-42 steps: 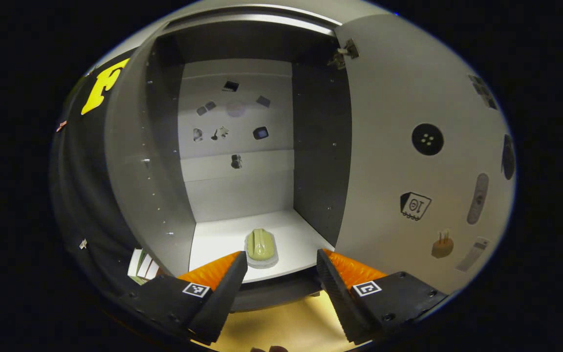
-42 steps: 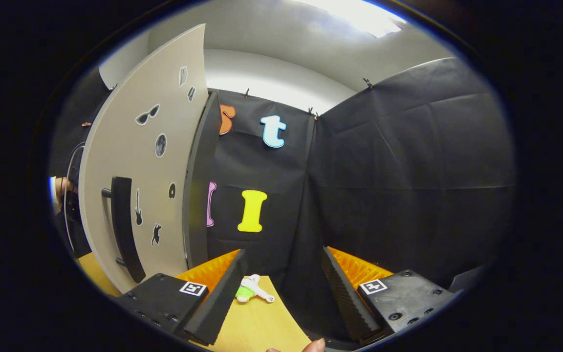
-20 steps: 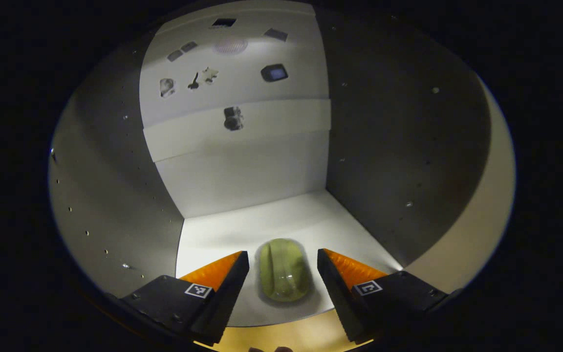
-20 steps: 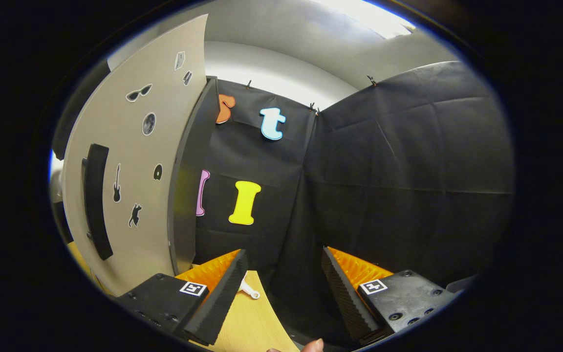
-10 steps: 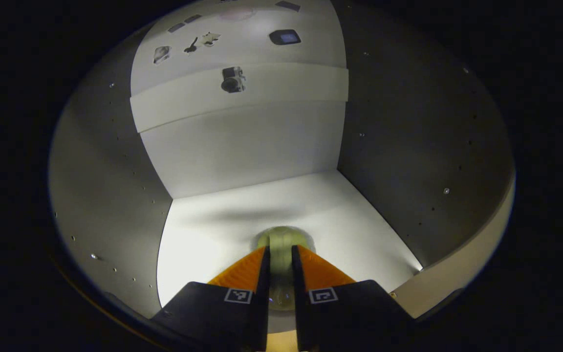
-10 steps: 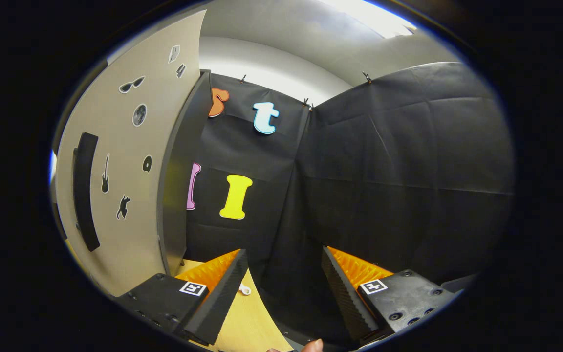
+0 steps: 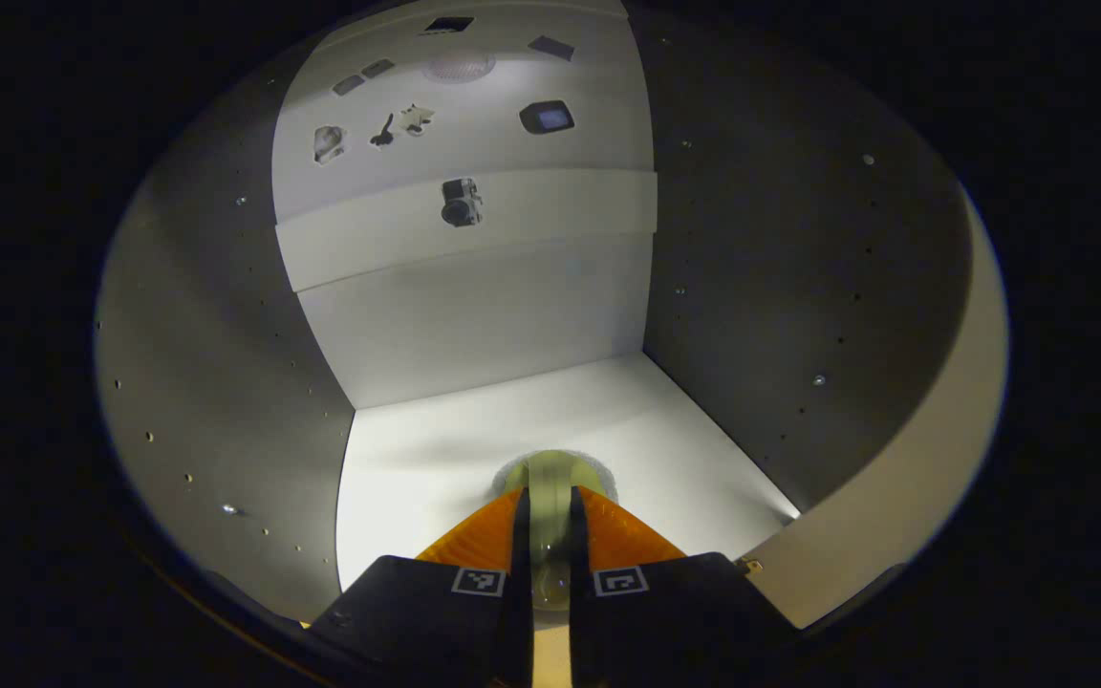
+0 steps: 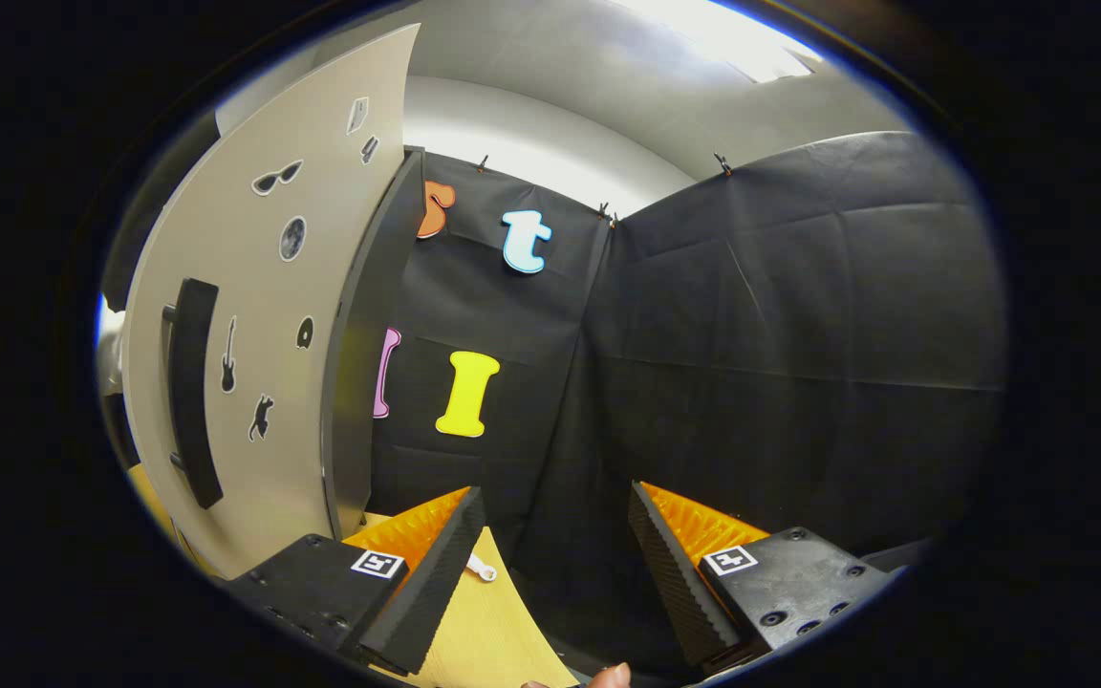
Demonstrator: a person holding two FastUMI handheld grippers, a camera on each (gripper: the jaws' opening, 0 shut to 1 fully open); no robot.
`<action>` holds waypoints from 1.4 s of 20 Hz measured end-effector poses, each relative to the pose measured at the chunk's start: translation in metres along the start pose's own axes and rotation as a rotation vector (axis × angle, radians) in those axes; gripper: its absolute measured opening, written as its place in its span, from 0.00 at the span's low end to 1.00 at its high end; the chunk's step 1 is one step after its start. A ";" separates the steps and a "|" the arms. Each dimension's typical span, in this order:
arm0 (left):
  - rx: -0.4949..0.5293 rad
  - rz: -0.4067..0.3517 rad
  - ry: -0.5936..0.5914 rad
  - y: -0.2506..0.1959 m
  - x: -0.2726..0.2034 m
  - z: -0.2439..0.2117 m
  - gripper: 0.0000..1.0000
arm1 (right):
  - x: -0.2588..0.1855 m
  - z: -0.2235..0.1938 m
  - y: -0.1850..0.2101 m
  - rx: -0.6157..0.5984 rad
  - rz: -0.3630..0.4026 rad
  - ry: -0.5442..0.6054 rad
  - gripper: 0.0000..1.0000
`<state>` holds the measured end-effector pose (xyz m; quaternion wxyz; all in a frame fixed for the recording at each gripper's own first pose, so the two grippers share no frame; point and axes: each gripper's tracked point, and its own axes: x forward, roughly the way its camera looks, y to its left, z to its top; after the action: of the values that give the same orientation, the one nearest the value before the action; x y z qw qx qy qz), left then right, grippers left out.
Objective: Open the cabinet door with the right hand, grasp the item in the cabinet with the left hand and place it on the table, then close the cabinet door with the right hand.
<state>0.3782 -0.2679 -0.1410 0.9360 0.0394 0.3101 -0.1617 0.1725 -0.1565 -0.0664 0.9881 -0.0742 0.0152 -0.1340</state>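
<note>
My left gripper (image 7: pixel 549 502) is inside the cabinet, low over its white floor (image 7: pixel 436 459). It is shut on a pale green oval item (image 7: pixel 550 475), whose far end sticks out past the fingertips; the rest is squeezed between the fingers. In the right gripper view, my right gripper (image 8: pixel 555 511) stands open with nothing between its fingers, held over the wooden table (image 8: pixel 484 631) beside the cabinet. The open cabinet door (image 8: pixel 264 315), beige with small stickers, stands at the left with its dark bar handle (image 8: pixel 189 387).
Dark grey cabinet side walls (image 7: pixel 780 287) close in on both sides of the left gripper, with a white back panel (image 7: pixel 474 296) behind. A small white and green object (image 8: pixel 482 569) lies on the table by the cabinet. Black cloth walls (image 8: pixel 780 354) stand behind.
The left gripper went into the cabinet, straddled the green item and shut on it; it has since drawn back slightly. The right gripper has barely shifted beside the open door.
</note>
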 end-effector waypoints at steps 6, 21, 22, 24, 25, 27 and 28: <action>-0.011 -0.048 -0.041 0.007 -0.064 -0.010 0.19 | -0.017 0.019 0.019 0.016 -0.009 -0.016 0.98; -0.016 0.022 -0.149 0.011 -0.190 -0.137 0.19 | -0.055 0.052 0.063 0.061 -0.020 -0.043 0.95; -0.025 0.035 -0.149 0.009 -0.194 -0.150 0.19 | -0.056 0.053 0.065 0.070 -0.019 -0.042 0.97; -0.043 0.052 -0.150 0.003 -0.199 -0.173 0.19 | -0.059 0.054 0.069 0.066 -0.019 -0.043 0.97; -0.054 0.049 -0.148 -0.002 -0.201 -0.183 0.19 | -0.060 0.054 0.071 0.057 -0.019 -0.044 0.97; -0.061 0.045 -0.132 -0.009 -0.201 -0.205 0.19 | -0.062 0.056 0.077 0.053 -0.010 -0.042 0.97; -0.067 0.044 -0.123 -0.012 -0.200 -0.216 0.19 | -0.064 0.057 0.079 0.055 -0.004 -0.042 0.95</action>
<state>0.1002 -0.1856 -0.1959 0.9575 0.0050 0.2561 -0.1327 0.1340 -0.0557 -0.0214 0.9896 -0.0496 -0.0093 -0.1350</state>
